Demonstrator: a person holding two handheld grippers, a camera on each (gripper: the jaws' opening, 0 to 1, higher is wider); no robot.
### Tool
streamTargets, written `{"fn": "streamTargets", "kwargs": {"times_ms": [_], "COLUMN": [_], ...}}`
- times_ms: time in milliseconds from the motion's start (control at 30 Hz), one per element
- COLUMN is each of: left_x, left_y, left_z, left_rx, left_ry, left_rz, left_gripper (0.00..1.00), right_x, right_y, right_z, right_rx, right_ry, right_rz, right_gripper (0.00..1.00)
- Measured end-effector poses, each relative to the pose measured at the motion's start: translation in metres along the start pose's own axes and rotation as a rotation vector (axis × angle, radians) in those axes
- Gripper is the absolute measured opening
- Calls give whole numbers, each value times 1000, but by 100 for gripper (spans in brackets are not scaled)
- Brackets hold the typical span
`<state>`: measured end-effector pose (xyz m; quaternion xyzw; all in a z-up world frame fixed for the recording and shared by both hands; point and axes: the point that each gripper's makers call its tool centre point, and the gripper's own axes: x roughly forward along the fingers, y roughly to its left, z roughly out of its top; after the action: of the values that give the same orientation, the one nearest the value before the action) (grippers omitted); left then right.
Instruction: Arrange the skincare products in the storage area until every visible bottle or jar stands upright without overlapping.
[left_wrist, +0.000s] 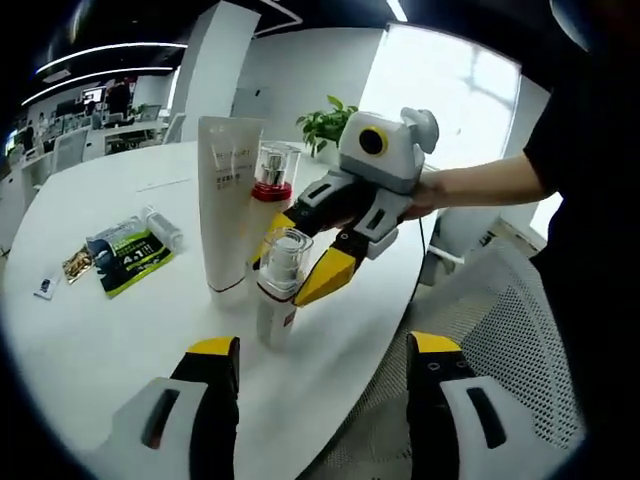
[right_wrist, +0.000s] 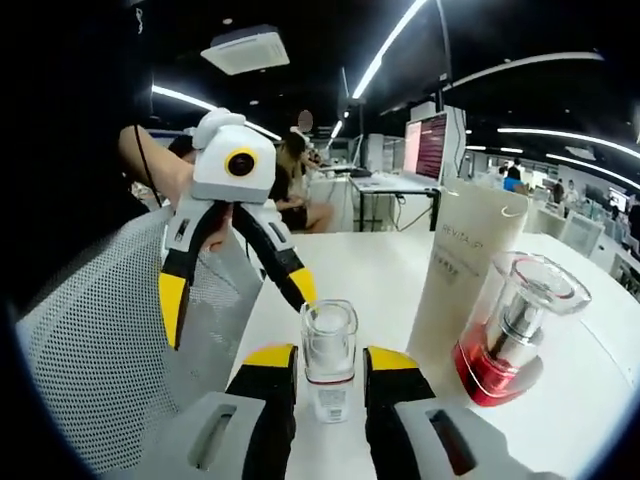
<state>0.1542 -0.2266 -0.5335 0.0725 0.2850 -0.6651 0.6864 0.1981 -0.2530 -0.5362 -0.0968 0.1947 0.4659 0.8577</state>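
Clear-capped small bottle (right_wrist: 329, 362) stands upright near the bench (left_wrist: 110, 330) edge, right tool (right_wrist: 330, 372) closed narrow around it; left tool (left_wrist: 325, 350) hangs wide. A careless release could tip it against the red bottle (right_wrist: 505, 345) or white tube (right_wrist: 462, 280)

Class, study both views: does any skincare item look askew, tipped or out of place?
Yes: a small tube and a green sachet lie flat on the table, apart from the upright white tube, red bottle and clear bottle.
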Motion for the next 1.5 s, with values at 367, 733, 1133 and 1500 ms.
{"fn": "streamTargets", "kwargs": {"times_ms": [367,733,1133,1500], "left_x": [18,39,48,59], "left_y": [29,43,54,63], "left_z": [-28,-32,-27,-25], "left_rx": [63,153,215,242], "left_ry": [149,219,242,246], "left_rz": [69,81,107,97], "left_gripper": [42,17,11,11], "right_x": [-16,-4,11,13], "right_y": [17,19,5,-3], "right_z": [-52,-61,-62,-66], "right_rx": [125,162,160,143], "right_ry": [109,178,211,240], "right_rz": [-122,-204,-248,-280], "right_gripper": [20,14,8,8]}}
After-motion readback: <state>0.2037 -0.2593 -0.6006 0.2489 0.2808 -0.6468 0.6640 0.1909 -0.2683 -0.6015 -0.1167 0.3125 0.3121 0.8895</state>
